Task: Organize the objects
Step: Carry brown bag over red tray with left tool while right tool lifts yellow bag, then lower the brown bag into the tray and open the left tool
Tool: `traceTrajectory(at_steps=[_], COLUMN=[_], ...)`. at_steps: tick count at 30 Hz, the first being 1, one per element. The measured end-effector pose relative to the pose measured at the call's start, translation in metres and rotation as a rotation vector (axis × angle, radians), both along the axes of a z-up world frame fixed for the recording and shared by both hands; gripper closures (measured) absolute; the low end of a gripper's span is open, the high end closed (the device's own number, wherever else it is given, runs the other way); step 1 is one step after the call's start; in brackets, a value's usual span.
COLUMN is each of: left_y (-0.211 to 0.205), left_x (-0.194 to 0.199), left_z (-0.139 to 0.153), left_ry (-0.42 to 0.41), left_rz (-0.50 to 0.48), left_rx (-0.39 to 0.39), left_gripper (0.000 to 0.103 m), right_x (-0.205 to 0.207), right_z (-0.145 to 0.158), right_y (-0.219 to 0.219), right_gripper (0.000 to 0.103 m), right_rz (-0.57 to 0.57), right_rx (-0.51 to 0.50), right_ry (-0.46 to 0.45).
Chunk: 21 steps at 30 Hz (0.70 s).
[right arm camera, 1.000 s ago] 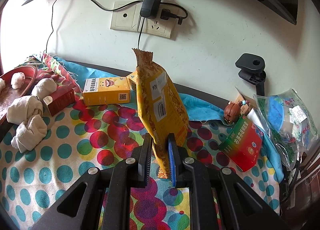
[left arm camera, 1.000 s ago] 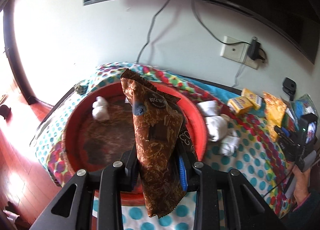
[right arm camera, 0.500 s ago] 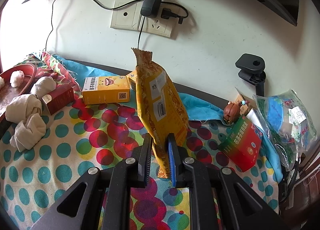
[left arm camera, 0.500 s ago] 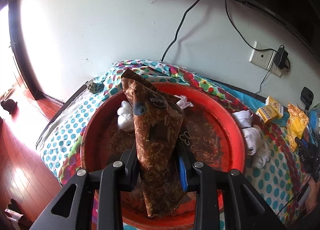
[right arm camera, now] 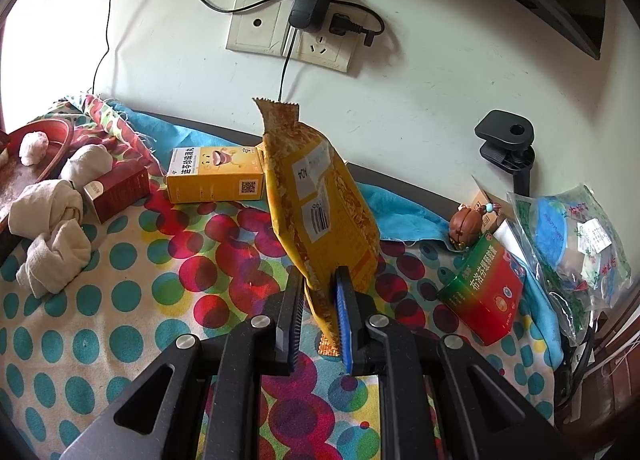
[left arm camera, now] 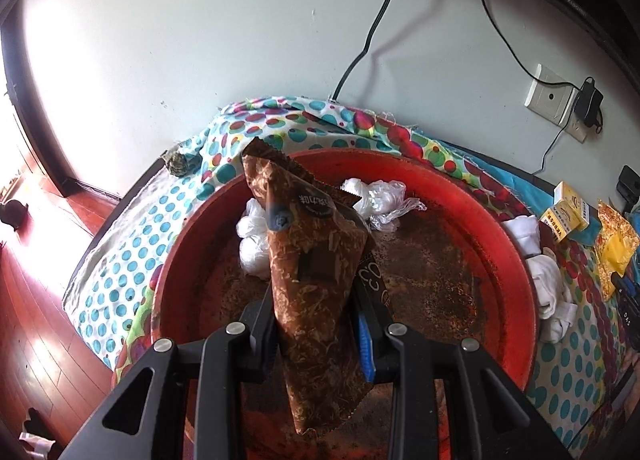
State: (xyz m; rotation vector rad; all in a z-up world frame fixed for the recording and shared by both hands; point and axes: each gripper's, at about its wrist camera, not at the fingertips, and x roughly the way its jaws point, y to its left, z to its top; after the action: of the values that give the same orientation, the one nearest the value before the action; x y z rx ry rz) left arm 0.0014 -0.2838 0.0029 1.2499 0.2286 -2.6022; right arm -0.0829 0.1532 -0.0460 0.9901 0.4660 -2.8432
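My left gripper (left arm camera: 316,300) is shut on a brown snack packet (left arm camera: 312,260), which stands upright above the round red tray (left arm camera: 512,244). Two knotted white plastic bags (left arm camera: 376,195) lie at the tray's far side. In the right wrist view my right gripper (right arm camera: 320,284) is shut on a yellow snack packet (right arm camera: 320,199), held upright over the dotted cloth (right arm camera: 132,292). That yellow packet (left arm camera: 614,244) also shows far right in the left wrist view.
On the cloth lie a yellow box (right arm camera: 216,175), a dark red box (right arm camera: 120,191), rolled white cloths (right arm camera: 52,227), a green and red box (right arm camera: 488,292), a clear bag (right arm camera: 572,227) and a brown figurine (right arm camera: 464,223). A wall socket with charger (right arm camera: 312,15) is behind. Wooden floor (left arm camera: 36,324) lies beyond the table's left edge.
The left gripper has carried the brown packet left and lower, from the tray's near rim to over its middle. The right gripper and yellow packet have stayed put.
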Motion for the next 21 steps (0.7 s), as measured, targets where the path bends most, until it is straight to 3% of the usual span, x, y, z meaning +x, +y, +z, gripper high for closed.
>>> traceTrajectory(at_steps=[6, 15, 21], left_y=[0.008, 0.003, -0.001], left_x=[-0.011, -0.027, -0.028], left_z=[-0.002, -0.006, -0.008], left_ry=[-0.004, -0.018, -0.035], left_rz=[-0.024, -0.035, -0.004], left_rx=[-0.100, -0.099, -0.139], left_gripper=[0.071, 0.070, 0.066], right_x=[-0.001, 0.000, 0.000], right_z=[0.001, 0.001, 0.000], right_y=[0.000, -0.003, -0.004], right_gripper=[0.088, 0.088, 0.088], right_rz=[-0.004, -0.001, 0.002], right_rx=[0.003, 0.031, 0.035], right_ry=[0.001, 0.003, 0.002])
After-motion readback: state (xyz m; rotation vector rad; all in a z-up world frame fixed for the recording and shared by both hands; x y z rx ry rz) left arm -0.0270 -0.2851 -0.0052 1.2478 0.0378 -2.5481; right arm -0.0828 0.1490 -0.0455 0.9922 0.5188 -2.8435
